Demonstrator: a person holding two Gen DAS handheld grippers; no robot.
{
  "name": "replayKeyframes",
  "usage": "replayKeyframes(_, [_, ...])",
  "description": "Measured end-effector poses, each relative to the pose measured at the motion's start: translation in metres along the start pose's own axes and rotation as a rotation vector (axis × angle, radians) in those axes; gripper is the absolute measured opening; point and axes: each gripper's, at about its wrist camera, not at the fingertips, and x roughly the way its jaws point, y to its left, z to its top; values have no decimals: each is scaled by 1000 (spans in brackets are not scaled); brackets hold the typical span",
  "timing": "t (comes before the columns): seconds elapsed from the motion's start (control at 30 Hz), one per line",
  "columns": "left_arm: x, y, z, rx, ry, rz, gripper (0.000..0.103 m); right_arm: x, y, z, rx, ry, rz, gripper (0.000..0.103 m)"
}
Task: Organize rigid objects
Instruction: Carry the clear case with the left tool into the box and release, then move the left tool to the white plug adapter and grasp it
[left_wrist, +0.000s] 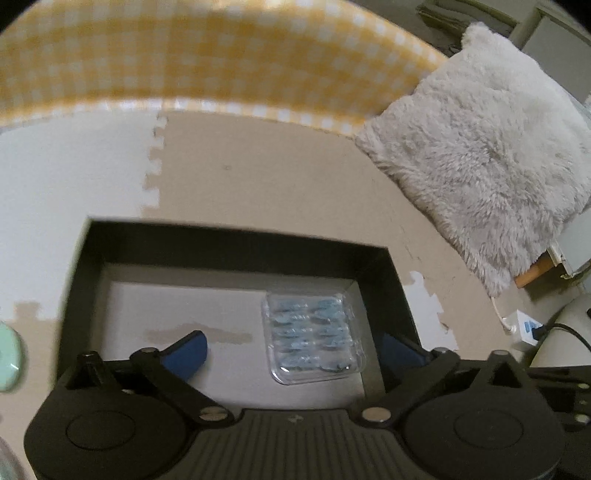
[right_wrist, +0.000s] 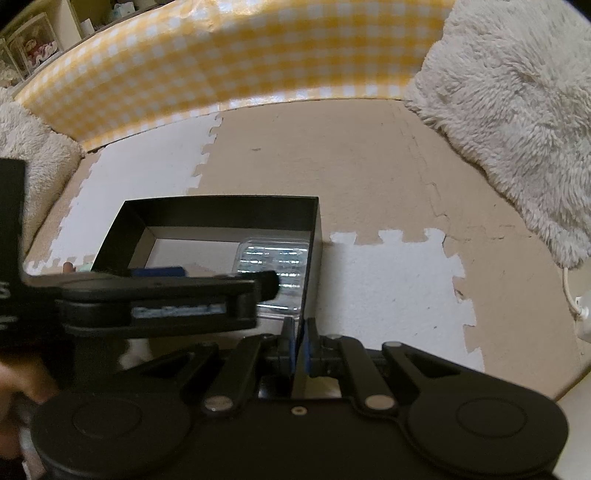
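Note:
A black open box (left_wrist: 236, 240) lies on the foam floor mat, with a clear plastic blister case (left_wrist: 314, 338) of small blue items flat inside at its right. My left gripper (left_wrist: 295, 350) is open and empty, hovering over the box, one blue finger inside and the other outside the right wall. In the right wrist view the box (right_wrist: 221, 210) and the case (right_wrist: 273, 258) show again. My right gripper (right_wrist: 301, 343) is shut on the box's near right wall. The left gripper's body crosses that view at left.
A yellow checked barrier (left_wrist: 221, 66) runs along the back. A fluffy grey cushion (left_wrist: 480, 147) lies at the right, another (right_wrist: 33, 147) at the far left. A white charger with cable (left_wrist: 524, 328) sits at right. A pale green object (left_wrist: 7, 354) is at the left edge.

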Motion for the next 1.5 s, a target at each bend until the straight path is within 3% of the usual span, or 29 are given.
replayKeyframes(0.5, [-86,1,-5,122,-65,14,103,-1,2,-1,-4,-11,-9,5])
replayKeyframes(0.87, [-158,33,-11,155,-163,94,103,-1,0,-1,7,-8,-11,5])
replayKeyframes(1.03, [-179,59,-19,148,-197,167,103,-1,2,-1,-3,-5,-18,5])
replayKeyframes(1.2, [-184,86,-26,103,-175,213,103,-1,1,-1,-1,-5,-18,5])
replayKeyframes(1.33, [-184,110,-34,68,-111,266,103,-1,2,-1,-3,-4,-19,5])
replayKeyframes(1.5, [-184,139,-51,-47,-47,257,101,-1,2,-1,-6,-2,-19,5])
